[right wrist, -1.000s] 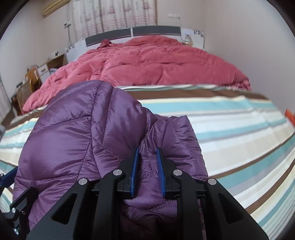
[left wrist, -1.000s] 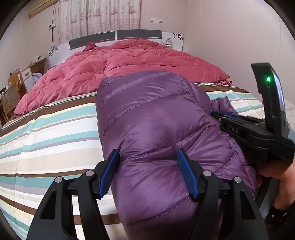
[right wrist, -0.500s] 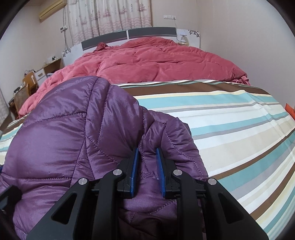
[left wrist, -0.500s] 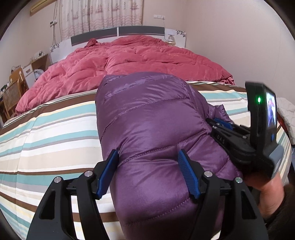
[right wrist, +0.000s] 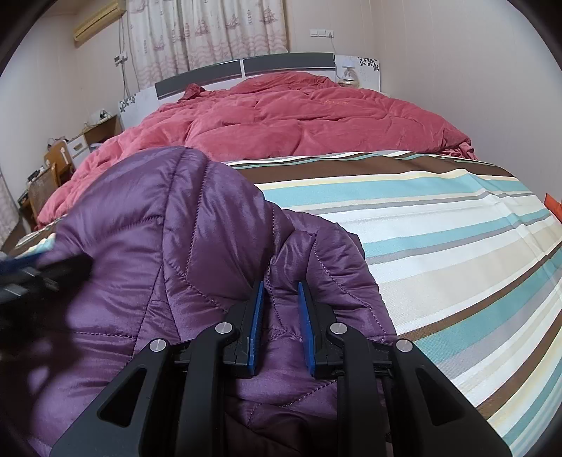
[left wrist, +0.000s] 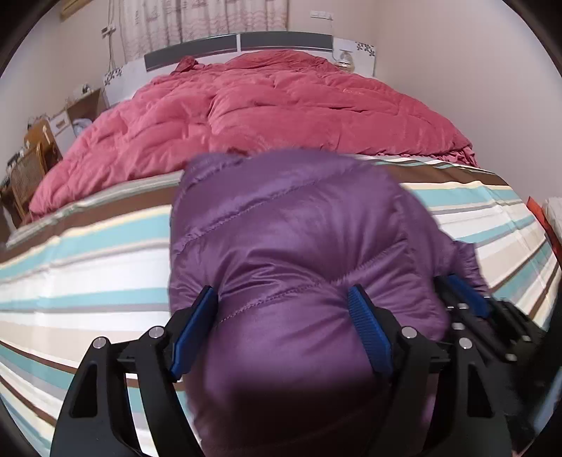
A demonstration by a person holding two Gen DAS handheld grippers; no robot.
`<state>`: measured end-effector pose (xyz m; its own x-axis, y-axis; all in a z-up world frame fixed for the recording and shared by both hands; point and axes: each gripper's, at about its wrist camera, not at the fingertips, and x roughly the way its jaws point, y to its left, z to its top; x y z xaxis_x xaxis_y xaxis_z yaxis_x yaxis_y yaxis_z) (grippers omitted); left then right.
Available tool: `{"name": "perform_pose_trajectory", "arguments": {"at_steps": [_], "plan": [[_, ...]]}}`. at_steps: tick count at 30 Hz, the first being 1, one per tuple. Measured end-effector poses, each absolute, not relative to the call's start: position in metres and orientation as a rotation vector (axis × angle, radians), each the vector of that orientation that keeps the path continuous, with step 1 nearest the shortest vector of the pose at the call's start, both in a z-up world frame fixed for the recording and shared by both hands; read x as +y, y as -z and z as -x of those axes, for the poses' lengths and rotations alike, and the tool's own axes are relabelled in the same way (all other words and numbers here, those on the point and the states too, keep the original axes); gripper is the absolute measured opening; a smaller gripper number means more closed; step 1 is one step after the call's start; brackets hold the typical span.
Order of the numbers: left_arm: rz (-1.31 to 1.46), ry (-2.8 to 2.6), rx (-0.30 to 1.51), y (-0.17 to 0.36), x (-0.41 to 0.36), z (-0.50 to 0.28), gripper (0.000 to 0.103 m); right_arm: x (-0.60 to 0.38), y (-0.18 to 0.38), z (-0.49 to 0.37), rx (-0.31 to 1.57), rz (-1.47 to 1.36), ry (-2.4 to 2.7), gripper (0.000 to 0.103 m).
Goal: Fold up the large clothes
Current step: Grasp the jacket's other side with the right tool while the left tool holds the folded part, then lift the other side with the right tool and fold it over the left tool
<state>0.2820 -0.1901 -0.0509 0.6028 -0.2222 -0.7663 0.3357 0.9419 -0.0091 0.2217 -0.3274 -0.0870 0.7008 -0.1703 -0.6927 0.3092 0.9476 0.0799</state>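
Left gripper (left wrist: 284,309) clamps a thick roll of the purple jacket (left wrist: 298,239); right gripper (right wrist: 279,309), at its 3 o'clock, pinches a fold on the striped bed (right wrist: 439,225).

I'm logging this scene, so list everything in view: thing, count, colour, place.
jacket: one, purple, bundled on the sheet, near edge
sheet: one, striped teal, white and brown, near half of bed
quilt: one, red, far half of bed
headboard: one, grey and white, behind quilt
curtain: one, pale patterned, back wall
left gripper: one, black with blue pads, straddling a thick jacket fold
right gripper: one, same colours, pinching a jacket fold
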Motion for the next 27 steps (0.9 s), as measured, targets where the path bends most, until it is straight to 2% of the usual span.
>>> {"name": "perform_pose_trajectory", "arguments": {"at_steps": [8, 11, 18, 22, 27], "plan": [[-0.133, 0.311, 0.84, 0.065, -0.189, -0.279, 0.077, -0.323, 0.083, -0.225, 0.777, -0.167, 0.26, 0.019], [-0.136, 0.309, 0.834, 0.064, -0.187, -0.277, 0.077, -0.325, 0.067, -0.225, 0.817, -0.171, 0.237, 0.019], [-0.126, 0.31, 0.831, 0.063, -0.185, -0.277, 0.078, -0.315, 0.034, -0.227, 0.778, -0.224, 0.13, 0.019], [-0.114, 0.317, 0.836, 0.064, -0.184, -0.278, 0.078, -0.316, 0.057, -0.253, 0.844, -0.211, 0.143, 0.019], [-0.104, 0.317, 0.858, 0.068, -0.185, -0.283, 0.078, -0.319, 0.081, -0.262, 0.819, -0.191, 0.155, 0.019]]}}
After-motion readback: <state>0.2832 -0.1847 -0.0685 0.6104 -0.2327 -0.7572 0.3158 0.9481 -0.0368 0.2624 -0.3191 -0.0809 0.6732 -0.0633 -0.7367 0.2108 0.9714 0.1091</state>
